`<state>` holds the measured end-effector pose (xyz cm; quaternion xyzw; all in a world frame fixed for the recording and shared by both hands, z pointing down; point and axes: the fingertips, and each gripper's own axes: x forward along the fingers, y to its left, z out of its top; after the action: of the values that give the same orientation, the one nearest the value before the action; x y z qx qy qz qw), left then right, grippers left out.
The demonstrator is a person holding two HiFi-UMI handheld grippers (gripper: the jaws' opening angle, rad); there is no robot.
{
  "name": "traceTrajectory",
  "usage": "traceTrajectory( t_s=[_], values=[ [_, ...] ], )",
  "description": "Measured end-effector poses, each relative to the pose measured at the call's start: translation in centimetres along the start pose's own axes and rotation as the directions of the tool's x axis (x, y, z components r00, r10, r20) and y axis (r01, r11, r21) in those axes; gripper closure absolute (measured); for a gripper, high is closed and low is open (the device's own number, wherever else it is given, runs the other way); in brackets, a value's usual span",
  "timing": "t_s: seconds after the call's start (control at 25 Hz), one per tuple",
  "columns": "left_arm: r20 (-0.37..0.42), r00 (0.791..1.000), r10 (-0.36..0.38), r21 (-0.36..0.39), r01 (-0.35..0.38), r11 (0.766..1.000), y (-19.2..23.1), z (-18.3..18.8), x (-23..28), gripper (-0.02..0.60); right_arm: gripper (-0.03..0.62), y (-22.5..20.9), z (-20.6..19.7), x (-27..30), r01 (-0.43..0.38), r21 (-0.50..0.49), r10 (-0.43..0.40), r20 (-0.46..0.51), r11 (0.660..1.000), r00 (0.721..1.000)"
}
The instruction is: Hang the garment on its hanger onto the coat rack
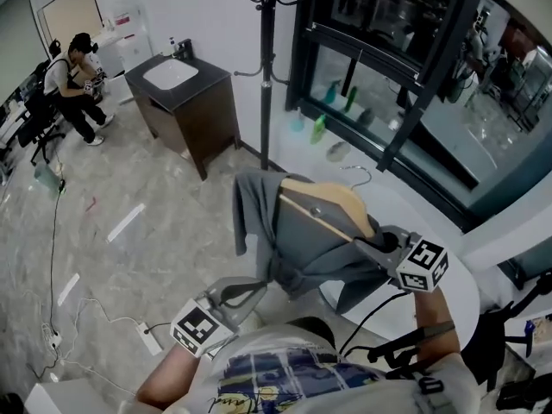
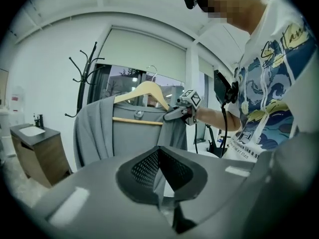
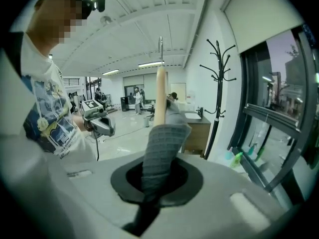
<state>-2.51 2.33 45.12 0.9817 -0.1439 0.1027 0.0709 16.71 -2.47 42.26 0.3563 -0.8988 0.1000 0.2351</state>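
Observation:
A grey garment [image 1: 315, 244] hangs on a wooden hanger [image 1: 332, 201] that I hold up in front of me; its metal hook [image 1: 358, 172] is free. My right gripper [image 1: 377, 247] is shut on the hanger's right end, over the grey shoulder fabric [image 3: 160, 151]. My left gripper [image 1: 252, 290] sits lower left, shut on a strip of the garment's hem [image 2: 160, 180]. The black coat rack [image 1: 267, 59] stands beyond the garment by the window, apart from the hanger. The left gripper view shows the hanger [image 2: 142, 91], the garment [image 2: 132, 133] and the rack [image 2: 84, 78].
A dark cabinet with a white sink [image 1: 185, 102] stands left of the rack. Bottles [image 1: 319, 128] line the window sill. A white round table [image 1: 461, 296] is under my right arm. Cables and a power strip [image 1: 151, 339] lie on the floor. A person [image 1: 69, 80] sits far left.

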Motion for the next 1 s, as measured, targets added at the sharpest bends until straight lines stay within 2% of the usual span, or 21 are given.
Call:
traceTrajectory(
  t_s=[0.16, 0.36, 0.52, 0.64, 0.76, 1.0],
  values=[
    [-0.012, 0.999, 0.044, -0.041, -0.045, 0.998, 5.7, -0.7, -1.2, 0.578, 0.586, -5.7, 5.4, 5.1, -0.022, -0.034, 0.023, 0.026, 0.999, 0.999],
    [0.018, 0.994, 0.107, -0.071, -0.105, 0.992, 10.6, -1.2, -1.8, 0.578, 0.586, -12.2, 12.0, 10.7, -0.052, -0.106, 0.056, 0.036, 0.993, 0.998],
    [0.017, 0.985, 0.172, -0.076, -0.17, 0.983, 15.8, -0.6, -1.3, 0.578, 0.588, -18.6, 17.2, 15.3, -0.089, -0.158, 0.094, 0.028, 0.983, 0.995],
    [0.025, 0.976, 0.215, -0.077, -0.213, 0.974, 19.5, 1.2, -0.1, 0.578, 0.586, -23.6, 20.7, 18.6, -0.12, -0.187, 0.124, 0.009, 0.975, 0.992],
    [0.026, 0.968, 0.248, -0.085, -0.245, 0.966, 22.9, 3.0, 1.2, 0.578, 0.586, -28.3, 23.6, 21.4, -0.131, -0.207, 0.134, 0.002, 0.97, 0.991],
    [0.021, 0.958, 0.285, -0.092, -0.282, 0.955, 28.5, 4.3, 4.6, 0.578, 0.586, -36.0, 26.9, 27.0, -0.158, -0.222, 0.158, -0.017, 0.962, 0.987]
  ],
)
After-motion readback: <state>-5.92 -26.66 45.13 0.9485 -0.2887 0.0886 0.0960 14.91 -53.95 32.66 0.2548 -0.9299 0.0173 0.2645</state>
